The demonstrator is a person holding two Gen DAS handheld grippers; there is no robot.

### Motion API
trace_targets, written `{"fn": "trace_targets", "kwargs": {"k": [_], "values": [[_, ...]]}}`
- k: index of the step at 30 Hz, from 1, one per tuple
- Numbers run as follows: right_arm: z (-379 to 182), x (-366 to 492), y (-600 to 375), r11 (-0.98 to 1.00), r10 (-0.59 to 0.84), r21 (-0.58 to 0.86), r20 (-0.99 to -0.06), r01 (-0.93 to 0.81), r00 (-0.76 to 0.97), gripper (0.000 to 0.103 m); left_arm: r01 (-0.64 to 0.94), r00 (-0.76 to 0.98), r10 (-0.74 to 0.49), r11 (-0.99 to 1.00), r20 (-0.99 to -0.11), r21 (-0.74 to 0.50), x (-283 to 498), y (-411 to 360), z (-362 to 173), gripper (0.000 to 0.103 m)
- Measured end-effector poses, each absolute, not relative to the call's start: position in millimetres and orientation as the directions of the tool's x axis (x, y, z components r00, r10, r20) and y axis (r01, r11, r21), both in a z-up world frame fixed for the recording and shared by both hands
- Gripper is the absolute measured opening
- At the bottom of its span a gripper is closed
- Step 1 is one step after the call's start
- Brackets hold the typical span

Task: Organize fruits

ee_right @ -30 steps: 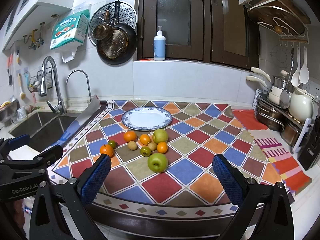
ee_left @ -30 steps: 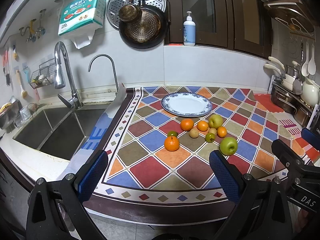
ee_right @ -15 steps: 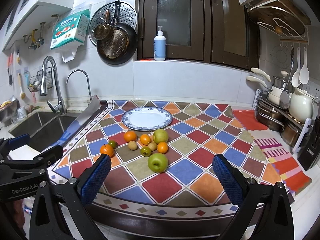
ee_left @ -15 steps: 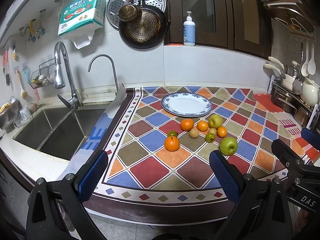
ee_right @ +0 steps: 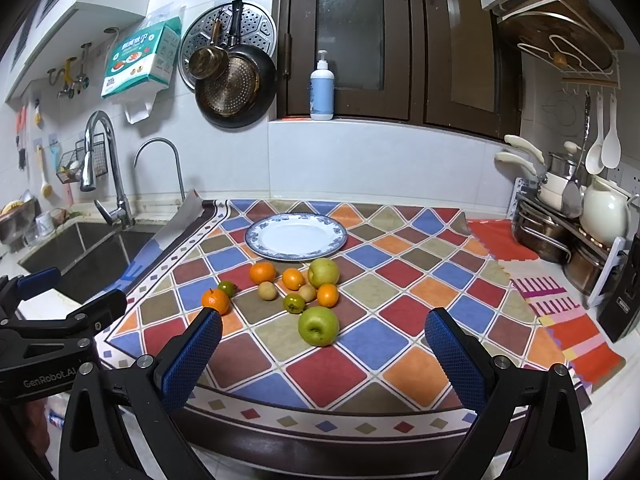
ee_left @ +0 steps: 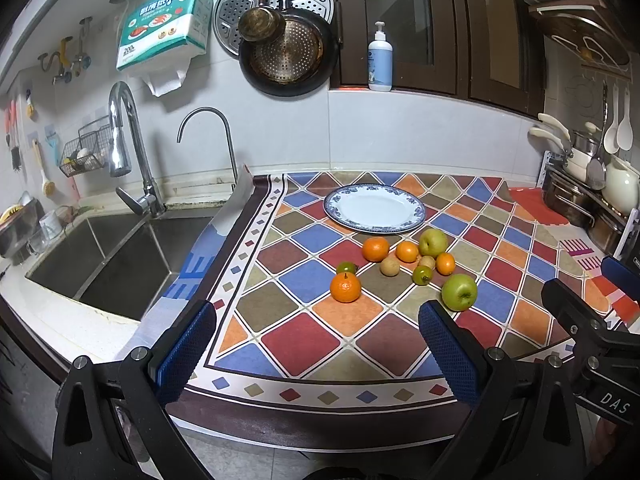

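Observation:
A white plate with a blue rim (ee_left: 374,208) (ee_right: 295,237) lies empty at the back of the patterned mat. In front of it lies a loose cluster of fruit: a green apple (ee_left: 459,292) (ee_right: 318,325) nearest me, a second green apple (ee_left: 433,242) (ee_right: 323,272), several oranges such as the front left one (ee_left: 345,287) (ee_right: 215,301), small brown fruits and small green ones. My left gripper (ee_left: 316,354) is open and empty, above the mat's front edge. My right gripper (ee_right: 322,358) is open and empty, short of the near apple.
A steel sink (ee_left: 108,256) with a tap (ee_left: 124,152) lies left of the mat. A rack with pots and a white kettle (ee_right: 576,220) stands at the right. Pans hang on the back wall (ee_left: 286,52). A soap bottle (ee_right: 322,88) stands on the ledge.

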State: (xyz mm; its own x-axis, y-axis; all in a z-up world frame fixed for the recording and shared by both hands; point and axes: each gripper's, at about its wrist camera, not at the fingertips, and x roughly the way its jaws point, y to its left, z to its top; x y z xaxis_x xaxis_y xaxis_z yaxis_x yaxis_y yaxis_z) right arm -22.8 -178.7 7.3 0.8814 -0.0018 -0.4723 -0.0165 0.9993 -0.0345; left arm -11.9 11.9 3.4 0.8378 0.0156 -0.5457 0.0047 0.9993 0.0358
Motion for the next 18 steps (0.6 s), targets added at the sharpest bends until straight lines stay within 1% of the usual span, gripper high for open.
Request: {"fn": "trace_targets", "kwargs": {"k": [11,18], "values": [[1,-15,-173,0.999,0.001,-0.040,-0.490,-0.023,0.872,0.102,0.013,0.822,0.009,0.999,-0.569,0.035,-1,19,-6,0.103],[-14,5,-170,0.999,0.007,-0.037,-0.533,-0.031,0.846,0.102,0.038,0.799,-0.007,0.999,-0.601,0.039,19,20,-21,0.102]]}}
